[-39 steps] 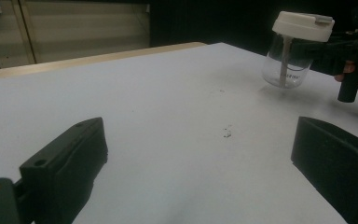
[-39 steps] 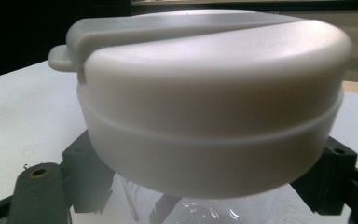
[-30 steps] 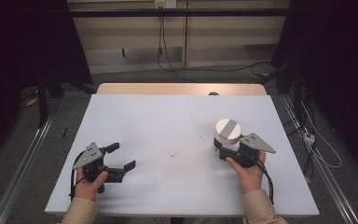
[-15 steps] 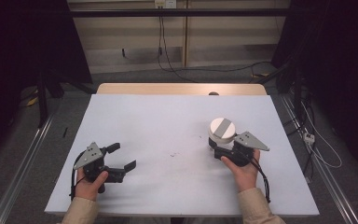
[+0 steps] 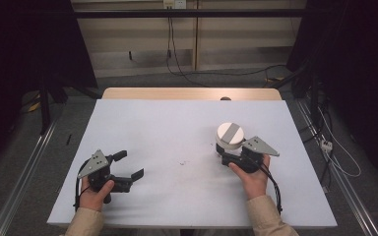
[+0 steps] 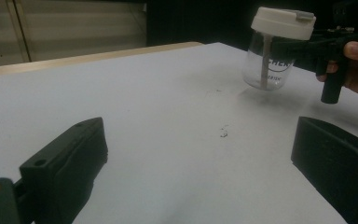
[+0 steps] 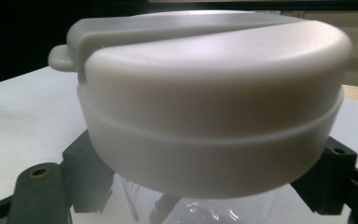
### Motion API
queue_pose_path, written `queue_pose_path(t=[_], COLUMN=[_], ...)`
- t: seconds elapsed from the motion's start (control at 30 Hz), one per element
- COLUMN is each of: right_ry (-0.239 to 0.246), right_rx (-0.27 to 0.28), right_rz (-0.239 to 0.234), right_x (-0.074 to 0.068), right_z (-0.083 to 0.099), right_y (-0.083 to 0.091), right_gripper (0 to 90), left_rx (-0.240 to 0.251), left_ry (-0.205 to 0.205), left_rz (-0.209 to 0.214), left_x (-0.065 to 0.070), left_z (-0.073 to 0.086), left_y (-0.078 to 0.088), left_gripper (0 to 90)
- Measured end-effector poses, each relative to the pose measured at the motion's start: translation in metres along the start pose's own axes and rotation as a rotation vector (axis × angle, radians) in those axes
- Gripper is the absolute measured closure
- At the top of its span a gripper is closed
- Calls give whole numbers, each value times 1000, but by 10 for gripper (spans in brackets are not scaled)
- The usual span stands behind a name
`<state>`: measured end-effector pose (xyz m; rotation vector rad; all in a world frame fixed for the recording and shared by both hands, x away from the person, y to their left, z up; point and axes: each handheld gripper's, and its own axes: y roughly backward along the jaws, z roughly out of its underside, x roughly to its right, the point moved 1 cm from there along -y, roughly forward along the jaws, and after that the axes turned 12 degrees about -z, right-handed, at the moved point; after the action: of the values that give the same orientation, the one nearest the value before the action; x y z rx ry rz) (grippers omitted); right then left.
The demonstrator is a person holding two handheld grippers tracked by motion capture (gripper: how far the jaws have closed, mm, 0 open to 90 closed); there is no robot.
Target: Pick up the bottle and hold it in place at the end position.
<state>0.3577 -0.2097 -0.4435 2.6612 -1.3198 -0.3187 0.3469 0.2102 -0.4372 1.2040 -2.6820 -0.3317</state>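
Above table (image 5: 177,128): right tool (image 5: 225,155) clamps clear jar (image 6: 270,65), print partly legible "CHE"; left tool (image 5: 128,167) wide.

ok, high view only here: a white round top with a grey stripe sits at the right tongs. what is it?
Observer: The white lid of a clear jar. The jar has dark lettering on its side.
Operator: where do the tongs hold it?
Observer: The right tongs are closed on the clear wall, just under the lid.
Operator: is it down on the table?
Observer: Probably not. In the left gripper view its base looks just clear of the table, with a shadow beneath it.
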Motion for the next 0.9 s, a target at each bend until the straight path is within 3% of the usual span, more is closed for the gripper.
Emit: queue_pose_path(t=[0.9], right_ry=[-20], right_rx=[7], right_rz=[-19], right_x=[-7], right_z=[-5], right_y=[-24], right_gripper=[192], left_rx=[0], left_ry=[3], left_rz=[3], left_x=[0], left_z=[0], left_y=[0], left_gripper=[31])
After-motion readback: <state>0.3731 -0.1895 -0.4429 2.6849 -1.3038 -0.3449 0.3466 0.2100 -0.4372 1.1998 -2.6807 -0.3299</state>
